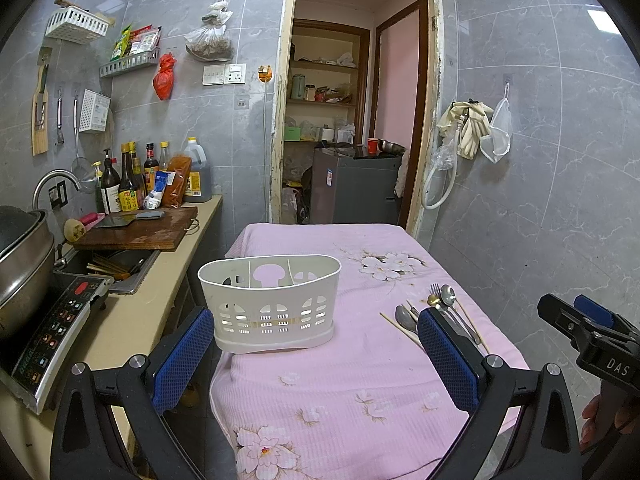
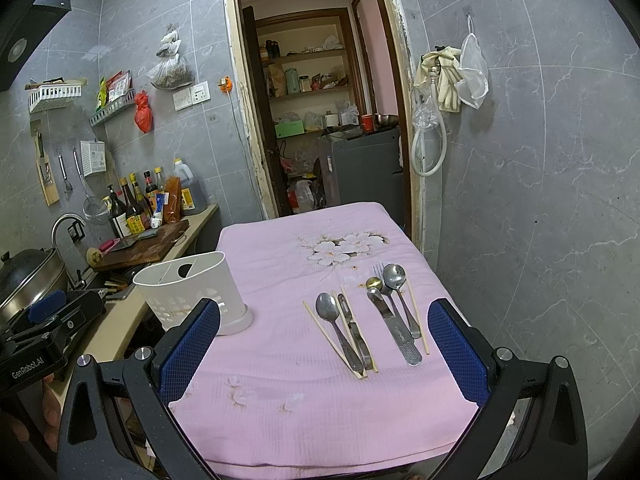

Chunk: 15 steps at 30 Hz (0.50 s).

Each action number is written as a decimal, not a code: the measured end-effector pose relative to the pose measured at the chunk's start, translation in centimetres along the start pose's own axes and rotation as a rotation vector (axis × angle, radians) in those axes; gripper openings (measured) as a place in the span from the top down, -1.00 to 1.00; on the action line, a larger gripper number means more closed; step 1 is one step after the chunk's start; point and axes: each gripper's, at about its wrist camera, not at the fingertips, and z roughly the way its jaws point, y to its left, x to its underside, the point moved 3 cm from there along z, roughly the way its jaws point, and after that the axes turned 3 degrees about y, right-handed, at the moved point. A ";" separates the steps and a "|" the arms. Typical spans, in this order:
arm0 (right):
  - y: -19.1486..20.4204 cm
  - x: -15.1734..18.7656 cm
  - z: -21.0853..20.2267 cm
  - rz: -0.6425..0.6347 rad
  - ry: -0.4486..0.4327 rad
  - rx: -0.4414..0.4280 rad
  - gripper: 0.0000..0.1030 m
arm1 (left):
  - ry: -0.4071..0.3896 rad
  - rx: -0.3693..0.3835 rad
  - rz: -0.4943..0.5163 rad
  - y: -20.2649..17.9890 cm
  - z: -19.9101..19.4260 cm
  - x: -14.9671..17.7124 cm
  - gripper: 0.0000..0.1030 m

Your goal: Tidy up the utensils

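Sorting not begun. Both claws spread, empty: left claw (image 1: 316, 346), right claw (image 2: 324, 344). Cutlery (image 2: 362, 320) loose on worktop (image 2: 280, 360), right of empty caddy (image 1: 269, 300). Next, likely: right claw pinches one spoon (image 2: 334, 326).

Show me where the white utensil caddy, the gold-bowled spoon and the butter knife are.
white utensil caddy (image 1: 272, 312), left wrist view, on its slotted front wall.
gold-bowled spoon (image 2: 374, 282), right wrist view, on its round bowl.
butter knife (image 2: 394, 330), right wrist view, midway along its length, near the stamped lettering.
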 end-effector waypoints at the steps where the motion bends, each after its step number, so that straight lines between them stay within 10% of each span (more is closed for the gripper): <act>1: 0.0 0.0 0.0 0.000 0.000 0.000 -0.98 | 0.000 0.000 0.000 0.0 -0.1 -0.1 -0.99; 15: 0.0 0.0 0.1 0.001 0.003 0.000 -0.98 | 0.003 0.002 0.001 -0.2 0.2 0.5 -0.99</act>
